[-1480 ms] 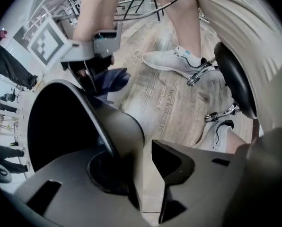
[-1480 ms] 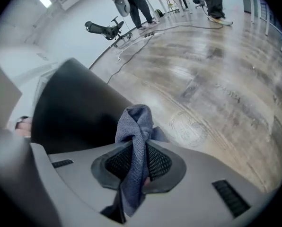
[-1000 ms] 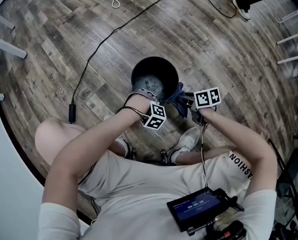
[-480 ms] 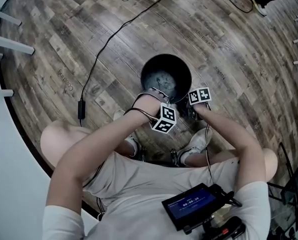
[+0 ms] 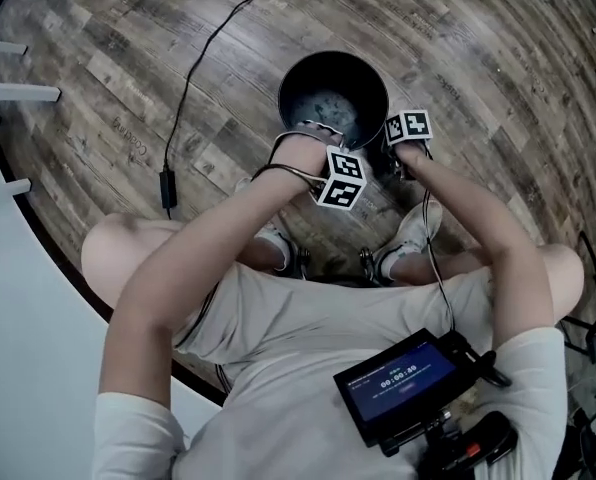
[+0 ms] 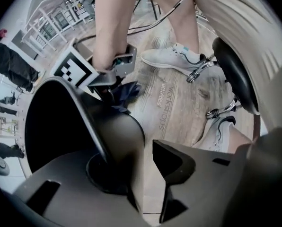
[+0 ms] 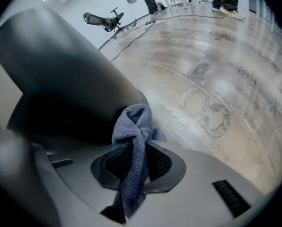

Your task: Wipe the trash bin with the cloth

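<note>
Wide plank floor (image 5: 108,58) all round, and the person sits on a stool (image 6: 233,77), bent right over the black trash bin (image 5: 323,78). The bin stands upright on the boards just ahead of the shoes (image 6: 171,58).

Now the left claw (image 6: 148,155): it points straight down over the near rim, and its jaws have just been opening. They stand apart with the bin's wall running up between them, and no pad presses on it, so the bin is not held at this moment.

Over to the right claw (image 7: 138,162), down low against the outside of the bin on the person's right. It's clamped tight on the blue cloth (image 7: 134,126), which bunches out past the tips and sits against the dark outer wall, or just off it; real contact I can't confirm.

So this looks like the wiping step itself, working on the outer wall, with the steadying hand letting go, perhaps to take a new hold.

What next? I'd say the cloth has to be pushed onto the wall and drawn along or around it, with the clamp kept firm. A light bin on a smooth floor may well slide or tip under that push, so the left claw should close on the rim again first.
</note>
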Motion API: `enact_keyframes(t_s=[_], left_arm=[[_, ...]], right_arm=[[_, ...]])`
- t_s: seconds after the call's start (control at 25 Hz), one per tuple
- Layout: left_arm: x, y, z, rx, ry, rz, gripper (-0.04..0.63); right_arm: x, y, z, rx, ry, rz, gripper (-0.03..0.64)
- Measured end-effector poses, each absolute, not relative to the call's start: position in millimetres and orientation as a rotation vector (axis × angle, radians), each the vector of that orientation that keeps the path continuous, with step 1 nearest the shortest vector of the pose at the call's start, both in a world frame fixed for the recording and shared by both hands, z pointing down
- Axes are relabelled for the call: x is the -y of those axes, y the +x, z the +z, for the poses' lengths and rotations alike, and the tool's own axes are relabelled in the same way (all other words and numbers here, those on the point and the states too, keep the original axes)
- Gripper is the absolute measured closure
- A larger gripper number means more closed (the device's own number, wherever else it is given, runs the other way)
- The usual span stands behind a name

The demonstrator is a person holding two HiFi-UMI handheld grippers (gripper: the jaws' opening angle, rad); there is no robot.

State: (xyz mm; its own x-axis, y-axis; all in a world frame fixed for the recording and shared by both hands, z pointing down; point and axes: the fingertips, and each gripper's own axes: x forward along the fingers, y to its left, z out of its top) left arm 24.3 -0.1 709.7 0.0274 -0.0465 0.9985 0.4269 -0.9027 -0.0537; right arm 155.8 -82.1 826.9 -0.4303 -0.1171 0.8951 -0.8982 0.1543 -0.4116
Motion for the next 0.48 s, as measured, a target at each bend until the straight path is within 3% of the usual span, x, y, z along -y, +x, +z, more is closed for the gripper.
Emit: enact_keyframes(t_s=[0.48], left_arm=[[-14,68,609,0.312,-2.347,-1.858,0.333]], right_arm=[[174,203,609,2.049,1.302,1.106,0.555]])
